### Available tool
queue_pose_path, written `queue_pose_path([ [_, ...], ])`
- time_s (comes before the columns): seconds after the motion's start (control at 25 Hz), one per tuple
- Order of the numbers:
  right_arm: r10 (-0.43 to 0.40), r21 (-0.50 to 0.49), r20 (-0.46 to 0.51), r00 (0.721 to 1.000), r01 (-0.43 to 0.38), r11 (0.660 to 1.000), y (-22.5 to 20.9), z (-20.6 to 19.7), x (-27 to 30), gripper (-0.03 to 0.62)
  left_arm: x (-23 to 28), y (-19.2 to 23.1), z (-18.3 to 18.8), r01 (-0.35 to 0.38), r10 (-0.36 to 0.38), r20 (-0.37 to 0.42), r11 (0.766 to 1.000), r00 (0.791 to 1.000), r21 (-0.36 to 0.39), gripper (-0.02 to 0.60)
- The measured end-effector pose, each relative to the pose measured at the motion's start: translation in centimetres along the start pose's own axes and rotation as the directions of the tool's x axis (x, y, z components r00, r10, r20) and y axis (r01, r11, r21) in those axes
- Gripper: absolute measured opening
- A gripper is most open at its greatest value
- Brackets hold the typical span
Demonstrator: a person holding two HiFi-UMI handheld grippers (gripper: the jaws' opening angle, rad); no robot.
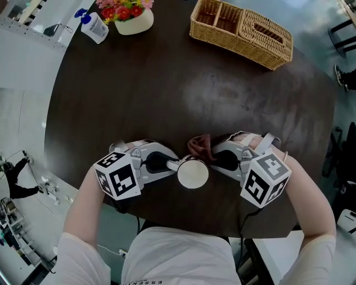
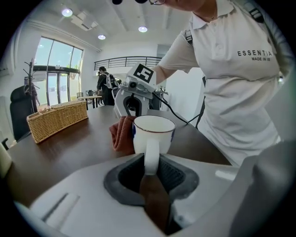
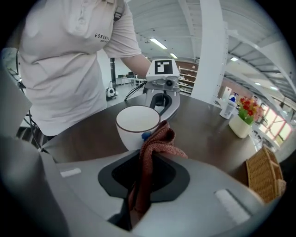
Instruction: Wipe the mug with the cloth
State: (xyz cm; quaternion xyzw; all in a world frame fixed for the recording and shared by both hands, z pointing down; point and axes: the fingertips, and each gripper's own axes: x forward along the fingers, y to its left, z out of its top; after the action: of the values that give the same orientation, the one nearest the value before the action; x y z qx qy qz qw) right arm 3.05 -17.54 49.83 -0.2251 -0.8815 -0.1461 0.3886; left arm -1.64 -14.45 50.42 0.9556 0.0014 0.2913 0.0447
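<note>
A white mug (image 1: 192, 173) with a thin dark rim line stands upright near the table's front edge. My left gripper (image 1: 169, 163) is shut on the mug's handle (image 2: 151, 156), seen close up in the left gripper view. My right gripper (image 1: 216, 158) is shut on a reddish-brown cloth (image 1: 200, 146), and the cloth (image 3: 156, 147) presses against the mug's (image 3: 137, 126) side. From the left gripper view the cloth (image 2: 122, 133) shows bunched against the mug's (image 2: 154, 132) left side. The mug looks empty inside.
The dark round table (image 1: 183, 94) carries a wicker basket (image 1: 242, 30) at the back right, a white pot of flowers (image 1: 130, 16) and a spray bottle (image 1: 93, 25) at the back left. The person's torso (image 1: 183, 256) is close to the front edge.
</note>
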Motion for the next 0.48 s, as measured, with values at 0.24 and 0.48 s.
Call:
queue_pose_path([
  [0.24,-0.147,0.111,-0.023,0.989,0.148,0.983,1.5,-0.2,-0.6,0.078,0.0,0.0,-0.1,-0.065,0.066,0.030,0.998,0.997,-0.006,0.072],
  [0.48,-0.287,0.300,-0.021,0.958,0.280,0.912,4.0,-0.1,-0.6,0.080,-0.1,0.0,-0.1,-0.144,0.146,0.071,0.989,0.987,-0.037,0.072],
])
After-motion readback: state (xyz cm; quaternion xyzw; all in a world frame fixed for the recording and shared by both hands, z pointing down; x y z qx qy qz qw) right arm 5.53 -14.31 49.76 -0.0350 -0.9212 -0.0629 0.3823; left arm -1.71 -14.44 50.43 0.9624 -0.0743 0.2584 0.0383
